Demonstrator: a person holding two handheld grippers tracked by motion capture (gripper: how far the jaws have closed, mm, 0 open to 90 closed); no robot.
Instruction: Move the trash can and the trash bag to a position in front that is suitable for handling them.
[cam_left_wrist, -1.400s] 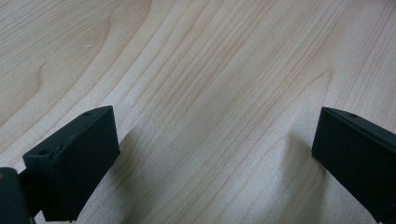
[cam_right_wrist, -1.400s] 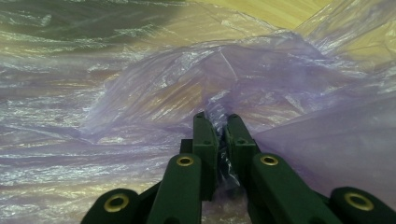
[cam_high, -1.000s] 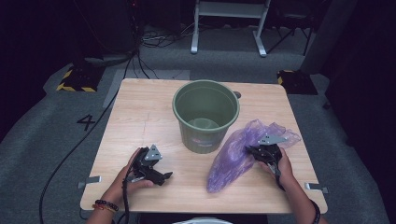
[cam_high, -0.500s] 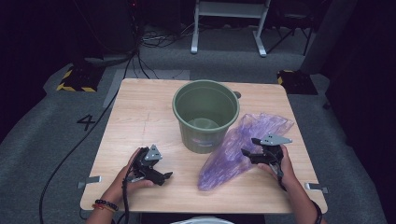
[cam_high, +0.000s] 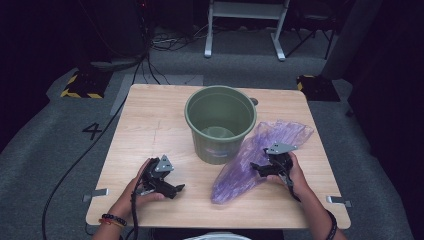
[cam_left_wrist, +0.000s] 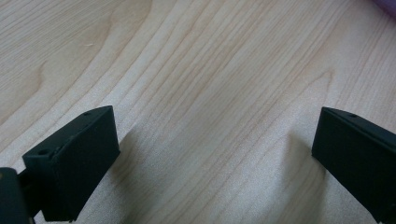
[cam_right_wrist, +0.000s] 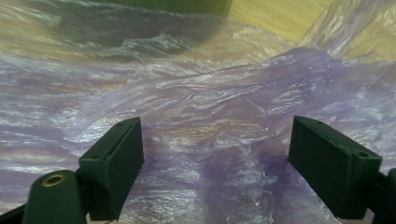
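A green bucket (cam_high: 220, 122) stands upright in the middle of the wooden table (cam_high: 150, 125). Beside it on the right a thin purple plastic bag (cam_high: 235, 177) lies flat, reaching toward the front edge. My right gripper (cam_high: 259, 168) hovers over the bag's middle. Its jaws have just been opening and now stand wide. In the right gripper view the crinkled bag (cam_right_wrist: 210, 93) lies between and under the right gripper (cam_right_wrist: 217, 126), with the pads off it. My left gripper (cam_high: 176, 189) rests open at the front left; the left gripper (cam_left_wrist: 217, 119) looks at bare wood.
Metal brackets (cam_high: 96, 193) stick out at the table's front corners. A black cable (cam_high: 85, 155) trails over the grey floor on the left. A white metal stand (cam_high: 245, 30) is behind the table. Bare wood lies left of the bucket.
The right gripper's jaws have opened and let the bag go. The bag, bunched and lifted before, has dropped and spread flat on the table. The left gripper has stayed put.
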